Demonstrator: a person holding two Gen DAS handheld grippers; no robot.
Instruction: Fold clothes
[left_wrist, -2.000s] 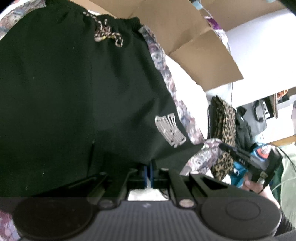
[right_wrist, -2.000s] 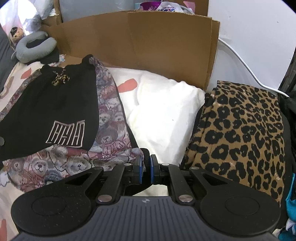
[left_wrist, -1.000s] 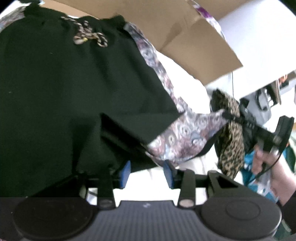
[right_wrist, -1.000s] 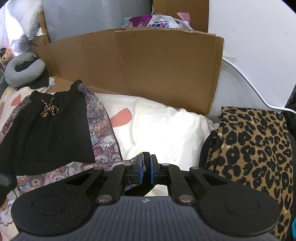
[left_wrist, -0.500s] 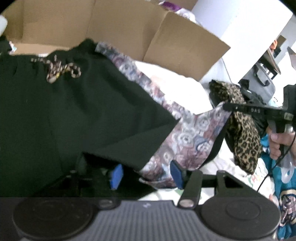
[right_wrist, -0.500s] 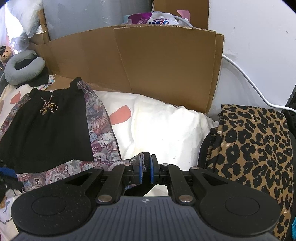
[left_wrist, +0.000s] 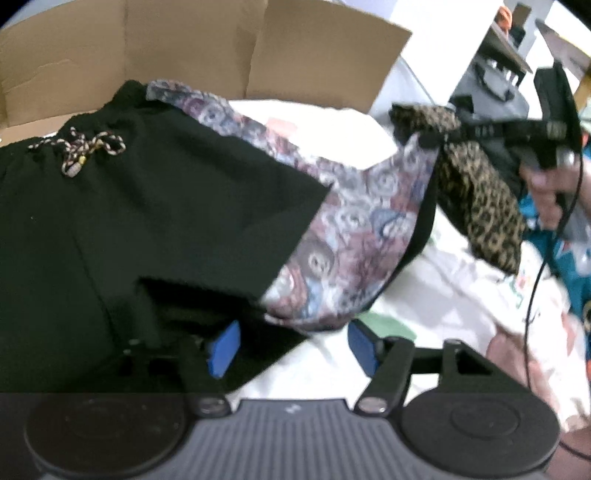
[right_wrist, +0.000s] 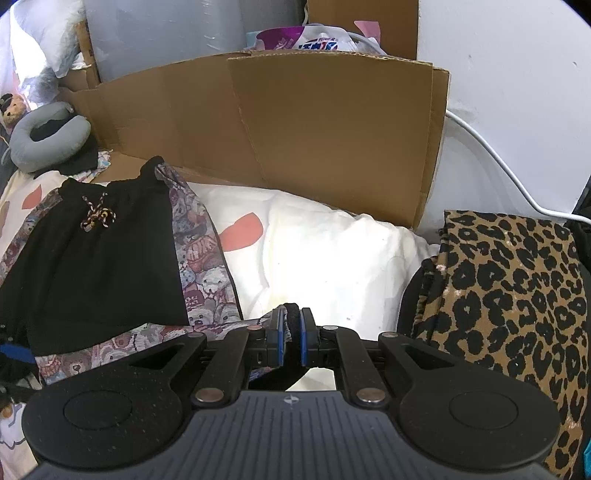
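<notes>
Shorts of black fabric with bear-patterned side panels lie on a white bedspread, folded so the lower part is turned up over the upper. Their waistband, with a speckled drawstring tied in a bow, sits at the far end against a wall of brown cardboard. One patterned corner of the shorts is lifted off the bed and pulled out to the right.

That corner is pinched in the right gripper, whose blue pads are pressed together on a thick dark hem of the fabric. In the left wrist view the same gripper appears at the upper right, held by a hand, with the cloth stretched up to it.

At the near edge of the shorts, the left gripper has its jaws opening; the blue pads stand well apart and press on nothing, with the folded edge just ahead of the gap.

Beside the shorts on the right lies a leopard-print garment. A grey neck pillow rests at the far left.
</notes>
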